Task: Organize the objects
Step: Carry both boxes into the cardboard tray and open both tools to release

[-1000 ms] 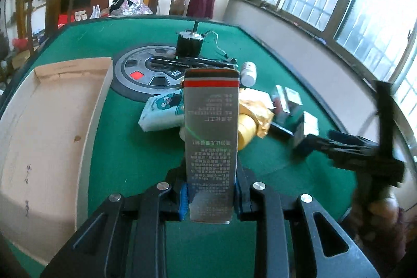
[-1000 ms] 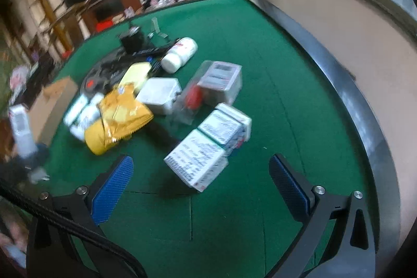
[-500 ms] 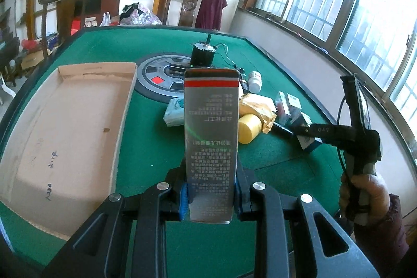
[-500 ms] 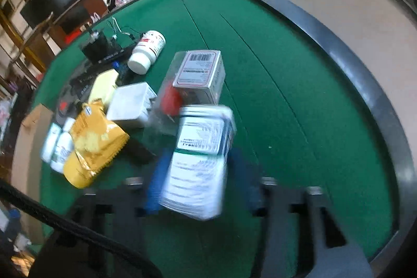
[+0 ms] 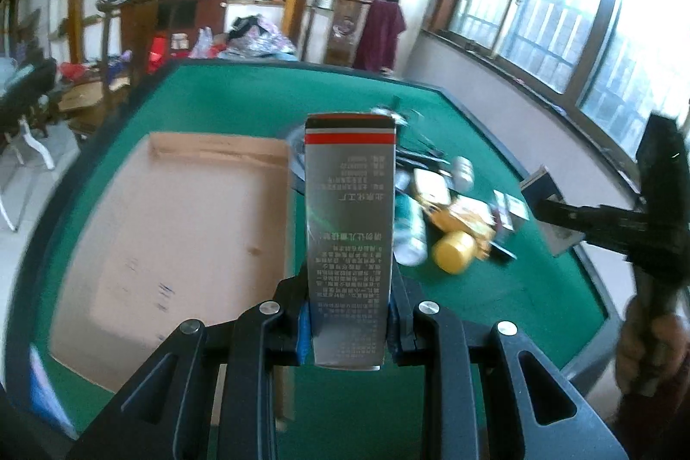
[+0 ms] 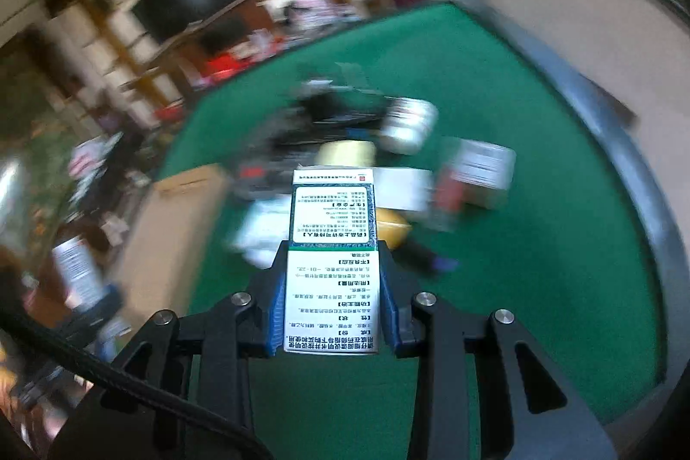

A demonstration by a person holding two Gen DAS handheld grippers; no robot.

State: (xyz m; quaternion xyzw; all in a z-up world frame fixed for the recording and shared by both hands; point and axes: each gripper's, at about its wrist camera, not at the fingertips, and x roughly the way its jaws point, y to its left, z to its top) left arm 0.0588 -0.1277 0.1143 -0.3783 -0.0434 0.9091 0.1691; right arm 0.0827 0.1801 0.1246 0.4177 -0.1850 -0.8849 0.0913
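Indoors, green felt table (image 5: 241, 106), left gripper (image 5: 348, 324) clamping grey box (image 5: 350, 227), right gripper (image 6: 332, 313) clamping white carton (image 6: 332, 266).

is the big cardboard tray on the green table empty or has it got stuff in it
Empty, as far as shown. The left wrist view shows the cardboard tray with a bare floor; the silver box in the left gripper hides its right edge.

Green felt table (image 5: 241, 106): cardboard tray (image 5: 181, 244), clutter.

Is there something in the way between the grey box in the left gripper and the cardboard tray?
Nothing visible: the grey box is clamped above bare green table, and the cardboard tray lies open beside it.
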